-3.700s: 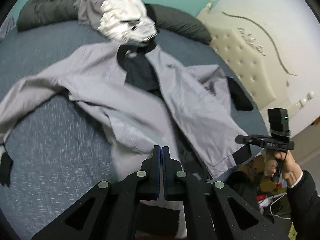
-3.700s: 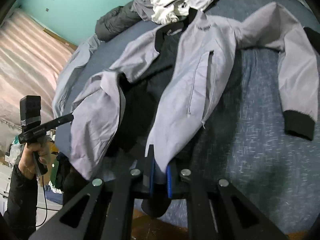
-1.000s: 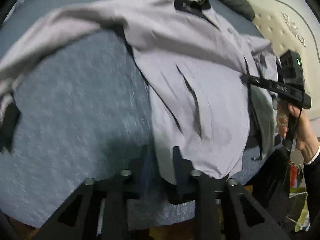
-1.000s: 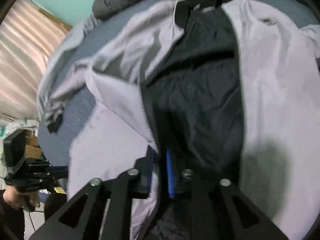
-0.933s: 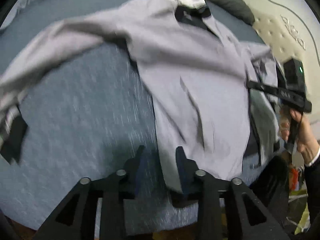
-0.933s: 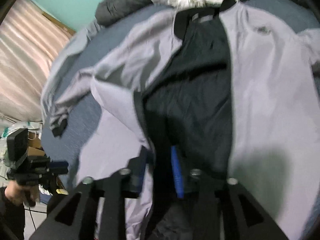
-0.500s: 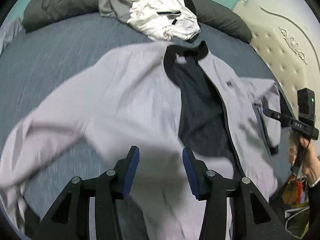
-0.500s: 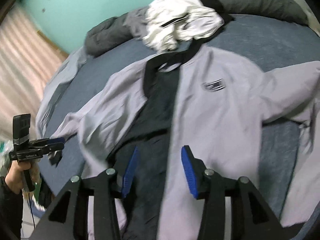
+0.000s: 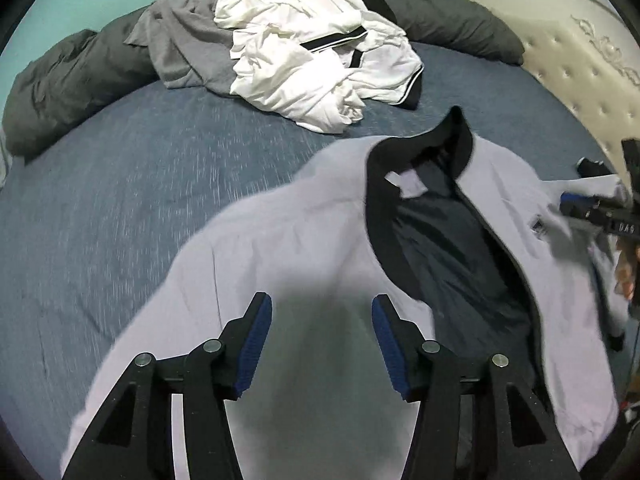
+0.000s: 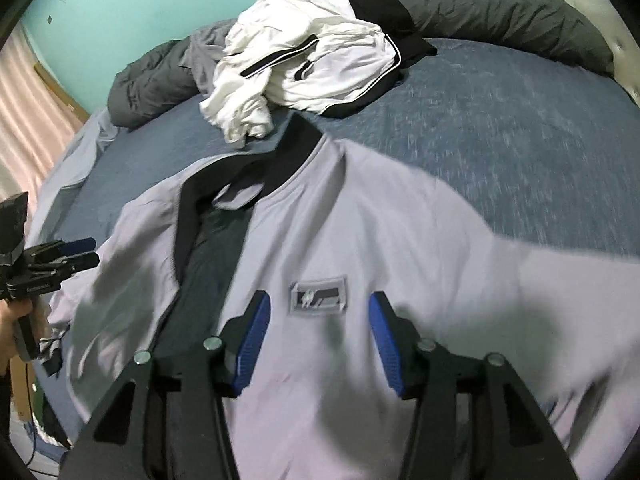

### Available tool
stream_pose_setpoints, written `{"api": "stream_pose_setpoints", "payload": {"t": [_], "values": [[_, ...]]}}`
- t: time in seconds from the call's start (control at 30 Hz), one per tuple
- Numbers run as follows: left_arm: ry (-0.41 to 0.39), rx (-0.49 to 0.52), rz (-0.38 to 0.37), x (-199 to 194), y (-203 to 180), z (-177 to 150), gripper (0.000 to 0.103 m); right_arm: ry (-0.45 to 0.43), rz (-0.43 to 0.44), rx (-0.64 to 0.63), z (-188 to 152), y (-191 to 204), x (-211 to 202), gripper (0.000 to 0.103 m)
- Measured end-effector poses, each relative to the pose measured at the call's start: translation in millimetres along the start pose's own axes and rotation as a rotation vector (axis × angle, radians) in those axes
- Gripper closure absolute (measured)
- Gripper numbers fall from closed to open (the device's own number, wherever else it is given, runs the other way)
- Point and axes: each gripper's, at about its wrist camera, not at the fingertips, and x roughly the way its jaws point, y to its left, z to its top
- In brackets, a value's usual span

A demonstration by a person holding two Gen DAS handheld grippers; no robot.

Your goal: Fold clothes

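A light grey jacket (image 9: 304, 248) with a black collar (image 9: 460, 136) and dark lining lies front-up and unzipped on the blue bed (image 9: 120, 200). My left gripper (image 9: 322, 320) hovers over its left shoulder panel, jaws opening, nothing between the blue pads. My right gripper (image 10: 318, 308) hangs over the jacket (image 10: 380, 220) at the chest, framing the logo patch (image 10: 318, 296), jaws opening and holding nothing. Each wrist view catches the other tool: the right gripper (image 9: 566, 204) at the right edge, the left gripper (image 10: 90, 250) at the left.
A crumpled white garment (image 9: 312, 48) and a grey one (image 9: 184, 48) are piled beyond the collar. Dark grey bedding (image 9: 60, 80) runs along the teal wall. A tufted cream headboard (image 9: 580, 60) stands at right, a pink curtain (image 10: 24, 120) at left.
Both grippers let go of the jacket's lower front edges, spread their jaws, and travelled from the hem up over the chest toward the collar. The jacket now lies flatter.
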Motion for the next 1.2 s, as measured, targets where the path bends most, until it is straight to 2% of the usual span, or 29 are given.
{"api": "stream_pose_setpoints", "payload": {"t": [0.3,0.53,0.67,0.73,0.83,0.9,0.97,1.03,1.13,1.17,1.2], "values": [[0.020,0.104,0.078,38.4,14.1,25.1,0.043,0.008,-0.117,-0.065,46.7,-23.5,44.1,0.051],[0.021,0.170,0.115,64.2,12.5,32.6,0.042,0.048,-0.162,-0.127,67.3,-28.5,73.2,0.051],[0.031,0.187,0.082,75.2,7.4,33.8,0.042,0.078,-0.162,-0.146,71.3,-30.8,87.9,0.051],[0.015,0.196,0.070,75.0,3.3,34.0,0.042,0.090,-0.152,-0.152,70.3,-31.6,93.8,0.051],[-0.022,0.173,0.006,65.1,-2.4,35.2,0.042,0.098,-0.145,-0.165,66.2,-31.5,100.5,0.051],[-0.047,0.189,-0.020,59.2,-11.1,34.5,0.039,0.089,-0.135,-0.154,65.0,-33.1,100.4,0.051],[-0.030,0.223,-0.017,64.6,-21.1,33.3,0.037,0.074,-0.123,-0.149,64.3,-34.3,98.9,0.051],[-0.017,0.267,0.028,73.9,-30.0,32.3,0.037,0.070,-0.119,-0.144,64.6,-34.7,99.9,0.051],[-0.012,0.247,0.028,84.2,-29.8,34.0,0.037,0.067,-0.120,-0.141,64.8,-32.4,101.3,0.051],[-0.014,0.243,0.031,85.3,-27.9,34.9,0.039,0.066,-0.118,-0.145,65.0,-31.0,101.2,0.051],[-0.016,0.240,0.036,87.0,-26.9,35.9,0.053,0.064,-0.116,-0.152,65.1,-29.6,101.3,0.052]]}}
